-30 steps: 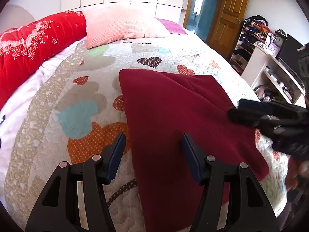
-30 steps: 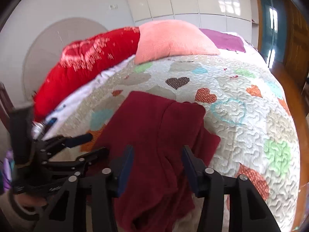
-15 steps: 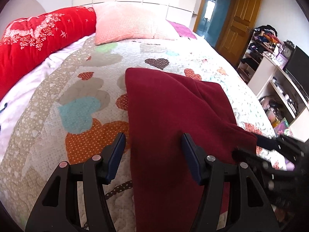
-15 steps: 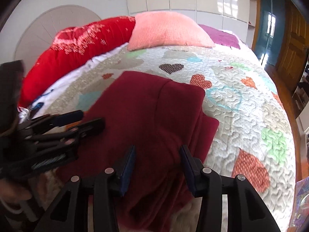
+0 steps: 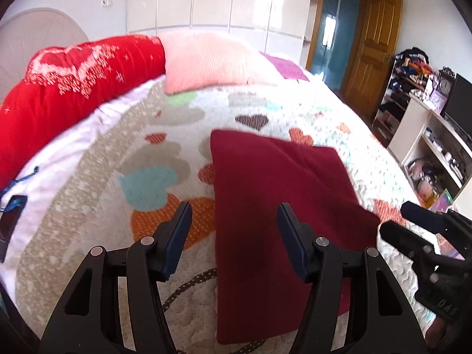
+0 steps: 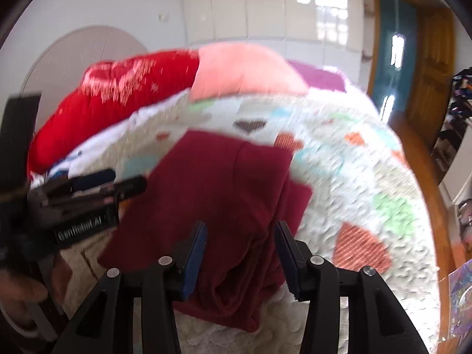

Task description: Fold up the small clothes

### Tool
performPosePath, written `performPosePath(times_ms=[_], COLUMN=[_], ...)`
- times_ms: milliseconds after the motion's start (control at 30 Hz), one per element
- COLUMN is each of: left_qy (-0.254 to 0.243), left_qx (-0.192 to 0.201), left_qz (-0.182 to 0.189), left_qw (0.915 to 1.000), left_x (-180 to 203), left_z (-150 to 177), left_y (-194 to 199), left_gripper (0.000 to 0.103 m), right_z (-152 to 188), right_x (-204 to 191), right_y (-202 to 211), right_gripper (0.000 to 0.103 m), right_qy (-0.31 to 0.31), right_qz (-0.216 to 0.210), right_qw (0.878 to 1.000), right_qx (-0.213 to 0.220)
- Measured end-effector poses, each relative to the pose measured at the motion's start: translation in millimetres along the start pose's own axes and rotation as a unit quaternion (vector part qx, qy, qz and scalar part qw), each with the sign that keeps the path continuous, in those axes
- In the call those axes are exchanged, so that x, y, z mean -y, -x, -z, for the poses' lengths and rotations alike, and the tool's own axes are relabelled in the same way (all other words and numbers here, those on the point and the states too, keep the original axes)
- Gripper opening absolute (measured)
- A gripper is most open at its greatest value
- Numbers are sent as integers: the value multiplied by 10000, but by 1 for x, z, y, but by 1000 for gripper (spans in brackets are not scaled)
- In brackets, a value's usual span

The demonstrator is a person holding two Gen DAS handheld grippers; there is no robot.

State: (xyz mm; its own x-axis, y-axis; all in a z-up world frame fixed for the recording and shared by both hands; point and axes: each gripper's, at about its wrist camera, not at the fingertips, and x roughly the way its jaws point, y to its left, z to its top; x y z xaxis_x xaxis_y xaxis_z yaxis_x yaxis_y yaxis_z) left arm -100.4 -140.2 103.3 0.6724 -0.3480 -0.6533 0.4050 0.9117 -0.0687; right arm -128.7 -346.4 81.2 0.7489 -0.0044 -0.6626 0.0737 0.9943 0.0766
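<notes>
On quilted bed (image 5: 88, 206), maroon garment (image 5: 280, 206) lies beyond both spread, empty tongs (image 5: 233, 221) (image 6: 240, 236).

Maroon garment (image 5: 280, 183), heart-patterned quilt (image 5: 165, 159), red bolster (image 5: 73, 88), pink pillow (image 5: 206, 59)

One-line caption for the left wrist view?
Open left gripper above a folded maroon garment on a heart-patterned quilt.
</notes>
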Motion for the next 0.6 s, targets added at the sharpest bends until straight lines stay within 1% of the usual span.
performPosePath(times_ms=[67, 167, 267, 333, 400, 600], left_qy=[-29, -57, -64, -72, -88, -90], left_qx=[137, 336, 478, 528, 552, 557], left_qz=[-50, -74, -90, -93, -109, -161], left_qw=[9999, 9994, 9988, 9985, 9984, 9983], left_x=[0, 0, -1, -2, -2, -3], left_z=[-2, -5, -6, -6, -5, -3], left_y=[10, 24, 36, 41, 43, 47], left_gripper=[60, 60, 60, 60, 60, 60], right_z=[-4, -7, -7, -6, -5, -1], right_x=[-2, -5, -8, -9, -10, -8], right_y=[13, 26, 39, 42, 45, 46], right_gripper=[48, 49, 53, 66, 67, 67], right_qy=[-51, -72, -84, -114, -177, -301], right_qz=[59, 330, 492, 406, 310, 278], right_qw=[9998, 9987, 9969, 9972, 9973, 9976], right_qx=[184, 384, 600, 614, 635, 564])
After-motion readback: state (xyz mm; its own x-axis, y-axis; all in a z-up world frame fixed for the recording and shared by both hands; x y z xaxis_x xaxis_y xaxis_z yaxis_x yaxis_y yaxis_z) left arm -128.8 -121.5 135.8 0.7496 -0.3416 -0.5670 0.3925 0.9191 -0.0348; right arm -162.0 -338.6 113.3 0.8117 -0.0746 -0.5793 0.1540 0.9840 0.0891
